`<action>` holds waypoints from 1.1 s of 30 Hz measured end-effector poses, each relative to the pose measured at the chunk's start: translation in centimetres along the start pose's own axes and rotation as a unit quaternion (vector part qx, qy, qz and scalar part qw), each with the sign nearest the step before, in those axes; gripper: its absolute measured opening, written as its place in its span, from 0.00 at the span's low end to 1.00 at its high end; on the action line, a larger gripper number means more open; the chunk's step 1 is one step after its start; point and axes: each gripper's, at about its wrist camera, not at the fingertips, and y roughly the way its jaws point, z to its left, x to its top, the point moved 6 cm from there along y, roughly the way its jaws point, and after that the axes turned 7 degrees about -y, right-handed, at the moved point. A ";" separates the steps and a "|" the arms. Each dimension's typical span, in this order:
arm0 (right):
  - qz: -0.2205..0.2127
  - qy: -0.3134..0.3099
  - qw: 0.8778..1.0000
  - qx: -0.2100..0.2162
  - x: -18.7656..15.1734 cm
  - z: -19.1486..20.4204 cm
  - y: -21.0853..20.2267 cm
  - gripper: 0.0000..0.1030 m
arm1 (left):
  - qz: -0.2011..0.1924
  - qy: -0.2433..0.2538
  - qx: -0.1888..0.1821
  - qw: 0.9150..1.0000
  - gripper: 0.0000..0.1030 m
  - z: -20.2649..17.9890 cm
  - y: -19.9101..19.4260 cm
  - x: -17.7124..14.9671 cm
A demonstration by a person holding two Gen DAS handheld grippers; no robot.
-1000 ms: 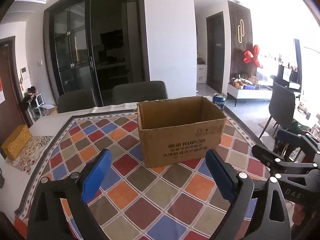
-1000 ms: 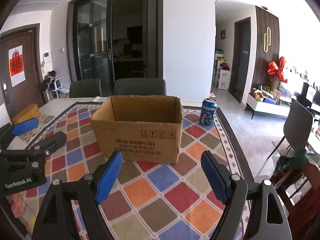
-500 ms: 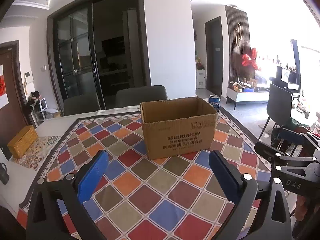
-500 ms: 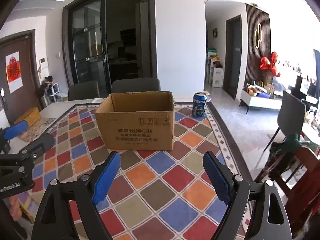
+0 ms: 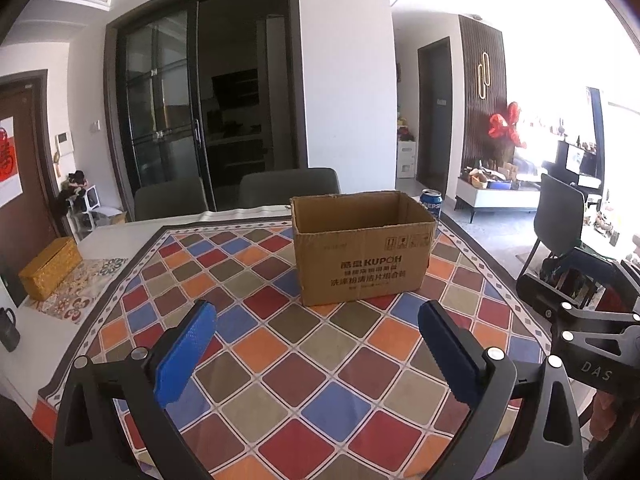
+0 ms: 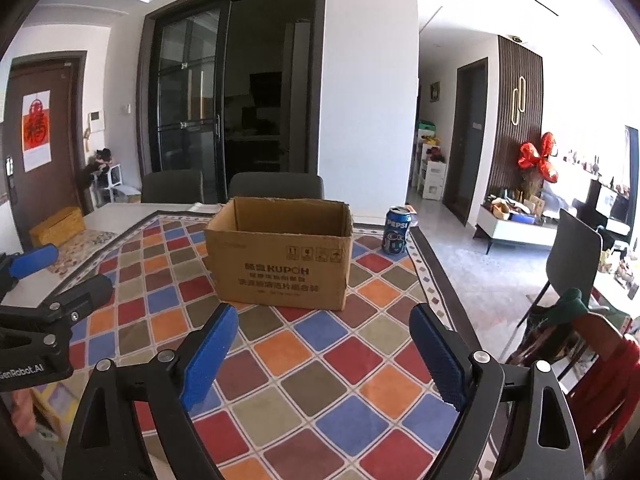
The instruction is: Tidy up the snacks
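While the desk [image 5: 120, 236] wears a big checkered cloth of red, blue, orange and brown diamonds [image 5: 320, 360], an open-topped brown cardboard box with dark print on its side [image 6: 280, 256] sits upright on it toward the far side. Just right of the box stands a blue Pepsi can [image 6: 397, 230]. Both grippers hang well short of the box: the left gripper [image 5: 316, 344] has its jaws spread wide with nothing between, and the right gripper [image 6: 322, 350] has its jaws opening, also empty.

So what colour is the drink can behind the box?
Blue, with a silver top: the can shows best in the right wrist view.
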 end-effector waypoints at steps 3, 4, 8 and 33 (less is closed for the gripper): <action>-0.003 0.000 1.000 0.003 0.0 0.1 -0.2 0.86 | -0.004 0.000 0.003 1.000 1.00 0.0 -0.3 0.1; -0.004 0.000 1.000 0.003 0.0 0.1 -0.3 0.86 | -0.006 0.000 0.002 1.000 1.00 0.0 -0.3 0.1; -0.005 0.001 1.000 0.006 0.1 0.2 -0.5 0.86 | -0.010 0.001 0.002 1.000 1.00 0.0 -0.4 0.3; -0.006 -0.003 1.000 0.000 0.4 0.2 -0.7 0.86 | -0.009 0.003 0.010 1.000 1.00 0.0 -0.4 0.4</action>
